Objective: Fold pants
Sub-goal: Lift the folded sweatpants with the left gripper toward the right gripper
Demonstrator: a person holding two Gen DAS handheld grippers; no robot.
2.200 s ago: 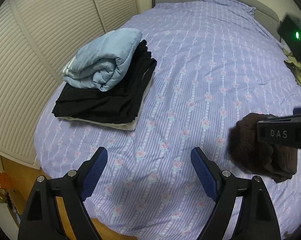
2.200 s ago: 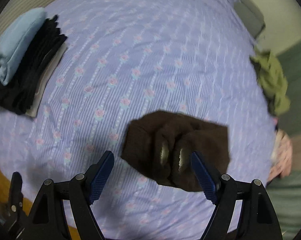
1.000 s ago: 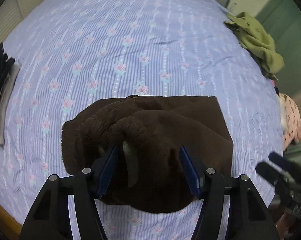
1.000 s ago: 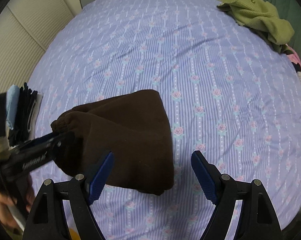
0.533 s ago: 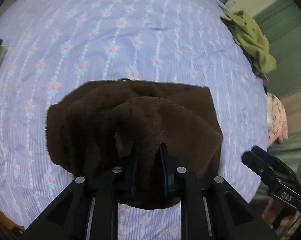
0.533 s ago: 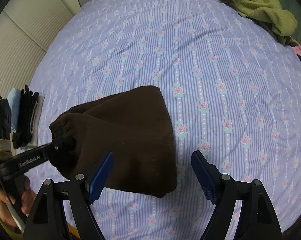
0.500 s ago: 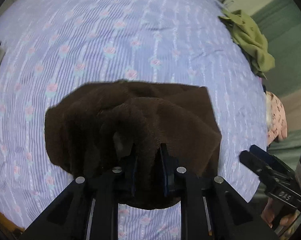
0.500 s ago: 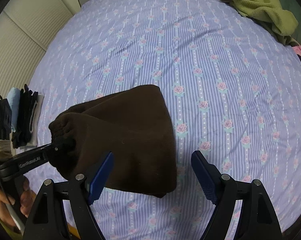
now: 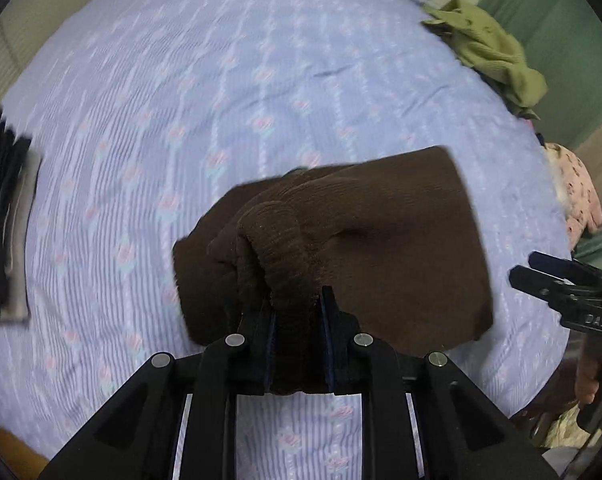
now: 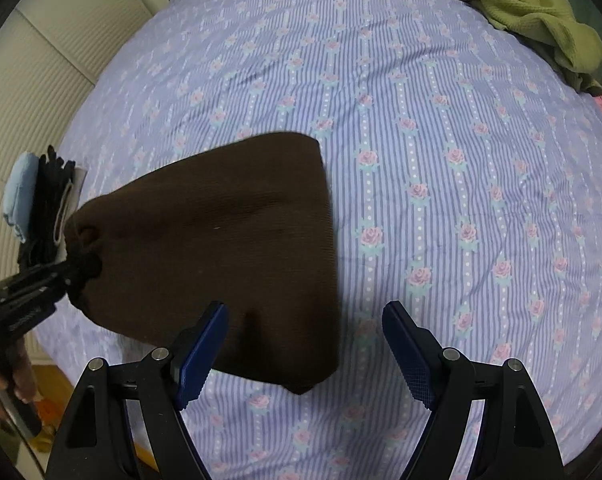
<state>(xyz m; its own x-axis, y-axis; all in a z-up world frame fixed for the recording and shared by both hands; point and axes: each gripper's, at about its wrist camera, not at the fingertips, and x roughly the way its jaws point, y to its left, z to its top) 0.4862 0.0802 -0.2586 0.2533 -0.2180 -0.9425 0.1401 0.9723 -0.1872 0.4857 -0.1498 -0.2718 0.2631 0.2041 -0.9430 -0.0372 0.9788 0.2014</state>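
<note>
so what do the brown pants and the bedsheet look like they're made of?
Brown pants: soft, matte ribbed knit, maybe fleece or corduroy-like; fine ridges show on the bunched hem held in the left tongs. Bedsheet: thin woven fabric, likely cotton, matte, with printed stripes and roses and light creases.

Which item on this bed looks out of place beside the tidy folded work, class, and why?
The green garment lies crumpled at the bed's far right edge, unfolded, unlike the neat stack at the left. The brown pants are folded, but bunched at the waistband where the left gripper pinches them. The right gripper is open.
</note>
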